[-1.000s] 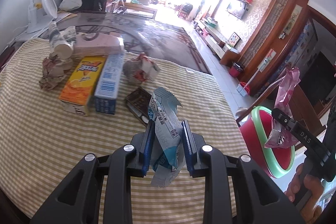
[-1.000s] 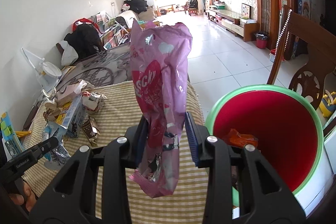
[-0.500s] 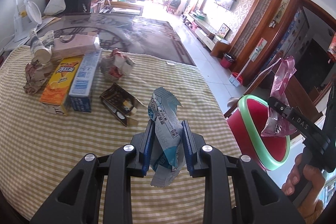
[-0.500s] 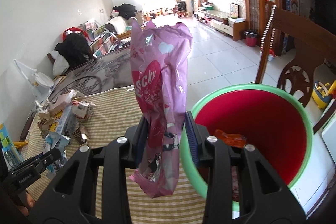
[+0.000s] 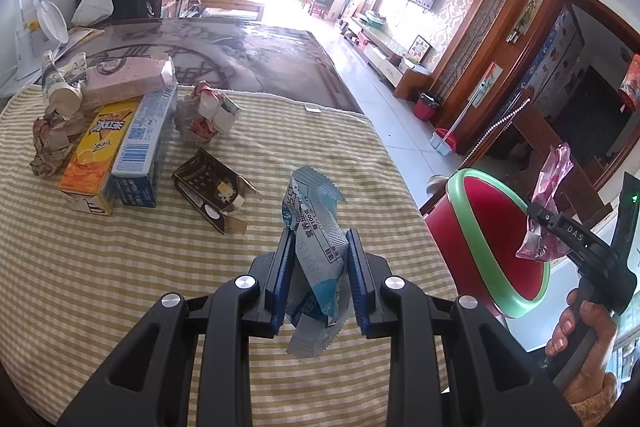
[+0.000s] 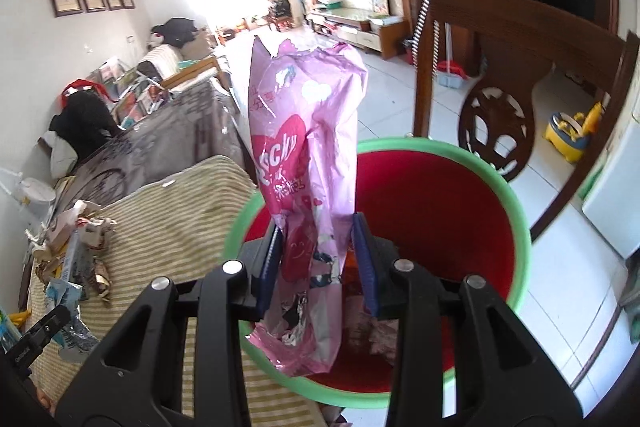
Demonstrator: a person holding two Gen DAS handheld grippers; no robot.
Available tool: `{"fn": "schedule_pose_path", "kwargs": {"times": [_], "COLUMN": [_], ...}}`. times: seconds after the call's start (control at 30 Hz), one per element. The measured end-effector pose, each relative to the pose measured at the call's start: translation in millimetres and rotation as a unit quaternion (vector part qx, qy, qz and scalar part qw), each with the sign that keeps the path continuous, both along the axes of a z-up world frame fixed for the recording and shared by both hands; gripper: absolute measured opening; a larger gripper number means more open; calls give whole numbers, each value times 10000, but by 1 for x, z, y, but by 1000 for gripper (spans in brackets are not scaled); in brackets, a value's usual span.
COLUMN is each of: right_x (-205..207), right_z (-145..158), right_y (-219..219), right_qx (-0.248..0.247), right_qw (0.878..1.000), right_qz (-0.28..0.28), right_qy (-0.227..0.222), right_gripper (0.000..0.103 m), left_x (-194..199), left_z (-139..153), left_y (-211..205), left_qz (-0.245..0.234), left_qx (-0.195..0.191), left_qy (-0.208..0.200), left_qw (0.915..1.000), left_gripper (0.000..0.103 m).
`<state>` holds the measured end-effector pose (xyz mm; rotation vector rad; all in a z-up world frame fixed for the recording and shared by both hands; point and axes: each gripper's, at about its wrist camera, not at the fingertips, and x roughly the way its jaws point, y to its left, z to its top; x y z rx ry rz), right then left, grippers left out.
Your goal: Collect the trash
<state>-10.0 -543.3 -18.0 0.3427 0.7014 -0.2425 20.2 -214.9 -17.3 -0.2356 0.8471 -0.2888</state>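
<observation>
The right gripper is seen clamped on a pink snack bag, which is held upright with its crumpled lower end hanging over the open mouth of the red bin with a green rim; some scraps are already visible at the bin's bottom. The left gripper is closed on a blue-and-white wrapper, held above the near part of the checked tablecloth, to the left of the bin. More trash is left on the far left of the table: a yellow carton, a blue-and-white box, a flattened dark box, a crumpled wrapper and a paper cup. Trouble could be expected if the pink bag were let go now, since its tall upper part leans toward the near-left rim and the table edge; a light foil bag could be caught on the rim or be tipped back onto the cloth. The bin is judged to stand just beside the table's right edge, so it could be knocked if the gripper were lowered carelessly. A wooden chair stands close behind the bin on the far right, so room there is tight, while open floor is seen farther off. Above the bin mouth the space is free. The left gripper's path to the bin is partly taken up by the right one.
</observation>
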Motion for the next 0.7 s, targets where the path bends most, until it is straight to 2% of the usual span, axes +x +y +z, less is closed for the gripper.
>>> {"fn": "schedule_pose_path", "kwargs": {"times": [0.13, 0.23, 0.27, 0.3, 0.37, 0.5, 0.7], "right_x": [-2, -3, -4, -4, -6, -14, -27], "right_z": [-6, -6, -5, -5, -3, 0, 9], "right_y": [-9, -12, -13, -13, -15, -25, -34], "right_qx": [62, 139, 120, 84, 17, 8, -93], "right_qw": [9998, 9996, 9995, 9994, 9990, 9963, 9890], "right_qz": [-173, -250, -278, -325, -450, -857, -1424], "right_qy": [119, 77, 65, 63, 37, -76, -387], "right_gripper": [39, 47, 55, 67, 77, 91, 98], "left_x": [3, 5, 5, 5, 7, 10, 17], "left_z": [-3, -4, -4, -4, -4, -2, 17], "left_y": [-7, -12, -14, -17, -22, -34, -82], "left_qz": [-73, -129, -156, -181, -245, -452, -1140], "left_qx": [15, 25, 31, 34, 20, -147, -289], "left_qy": [35, 50, 51, 50, 51, 85, -165], "left_qw": [10000, 9999, 9999, 9998, 9997, 9988, 9929], "left_gripper": [24, 24, 24, 24, 24, 24, 24]}}
